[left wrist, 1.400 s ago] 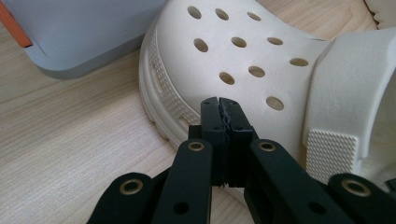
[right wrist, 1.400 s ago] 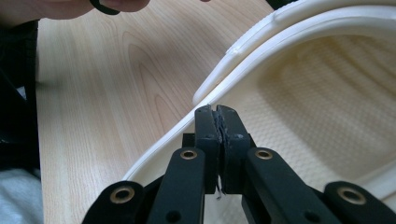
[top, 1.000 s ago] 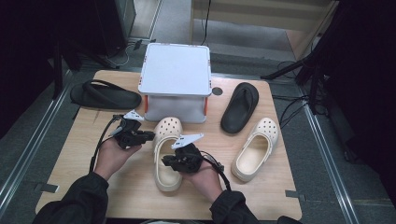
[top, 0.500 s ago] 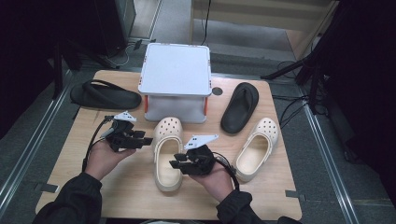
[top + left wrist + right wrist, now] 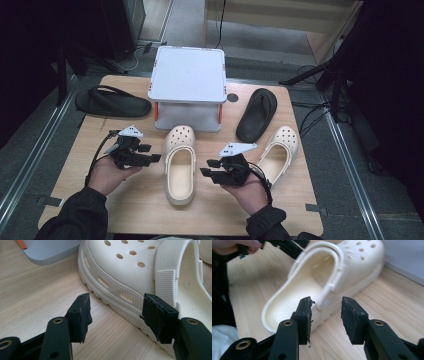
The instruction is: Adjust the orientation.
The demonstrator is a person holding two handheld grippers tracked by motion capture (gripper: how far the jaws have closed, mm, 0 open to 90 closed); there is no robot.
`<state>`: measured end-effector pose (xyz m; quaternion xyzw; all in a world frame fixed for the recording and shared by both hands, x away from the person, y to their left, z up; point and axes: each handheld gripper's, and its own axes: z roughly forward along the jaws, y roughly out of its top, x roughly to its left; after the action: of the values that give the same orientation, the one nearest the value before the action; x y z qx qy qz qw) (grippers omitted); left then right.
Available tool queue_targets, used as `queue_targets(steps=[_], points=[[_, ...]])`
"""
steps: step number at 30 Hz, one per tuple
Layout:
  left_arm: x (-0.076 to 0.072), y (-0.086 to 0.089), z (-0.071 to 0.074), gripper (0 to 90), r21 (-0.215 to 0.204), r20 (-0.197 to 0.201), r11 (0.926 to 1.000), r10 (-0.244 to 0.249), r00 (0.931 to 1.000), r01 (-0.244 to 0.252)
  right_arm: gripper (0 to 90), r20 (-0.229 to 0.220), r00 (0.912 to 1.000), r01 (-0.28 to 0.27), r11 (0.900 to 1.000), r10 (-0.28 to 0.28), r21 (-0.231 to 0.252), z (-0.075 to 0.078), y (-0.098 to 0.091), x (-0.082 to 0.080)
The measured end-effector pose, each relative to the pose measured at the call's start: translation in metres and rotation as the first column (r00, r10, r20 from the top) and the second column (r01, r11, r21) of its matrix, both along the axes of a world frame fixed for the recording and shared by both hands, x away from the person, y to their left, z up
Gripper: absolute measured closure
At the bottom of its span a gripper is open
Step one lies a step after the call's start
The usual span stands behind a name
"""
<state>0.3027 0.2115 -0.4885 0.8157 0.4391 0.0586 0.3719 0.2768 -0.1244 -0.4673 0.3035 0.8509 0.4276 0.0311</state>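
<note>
both tongs, left (image 5: pixel 150 153) and right (image 5: pixel 210 169), backed off the perforated cream foam clog (image 5: pixel 180 165), jaws just opened, empty.

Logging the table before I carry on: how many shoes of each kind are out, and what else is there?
Cream clogs: 2
Black flip-flops: 2
Grey box: 1
Total: 5
</note>
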Motion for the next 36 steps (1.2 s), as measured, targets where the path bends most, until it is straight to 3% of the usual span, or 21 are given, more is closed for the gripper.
queue_targets(steps=[7, 20, 29, 36], points=[[0.0, 0.007, 0.002, 39.6, -0.048, -0.008, 0.9989, 0.003, 1.0, -0.004, 59.2, -0.003, 0.9977, 0.068, 0.9977, -0.068, -0.003, 0.001, -0.023, 0.004], [0.003, 0.011, 0.004, 41.0, -0.037, -0.008, 0.9993, 0.008, 0.9999, -0.008, 60.0, -0.004, 0.9833, 0.182, 0.9831, -0.182, -0.021, 0.001, -0.064, 0.006], [0.008, 0.008, 0.005, 42.0, -0.027, 0.002, 0.9996, 0.0, 1.0, 0.0, 59.7, 0.0, 0.9632, 0.269, 0.9628, -0.269, -0.03, 0.0, -0.095, 0.001], [0.012, 0.005, 0.005, 42.2, -0.018, -0.003, 0.9997, -0.02, 0.9998, 0.02, 59.7, 0.0, 0.9411, 0.338, 0.9406, -0.338, -0.034, 0.001, -0.119, -0.001]])
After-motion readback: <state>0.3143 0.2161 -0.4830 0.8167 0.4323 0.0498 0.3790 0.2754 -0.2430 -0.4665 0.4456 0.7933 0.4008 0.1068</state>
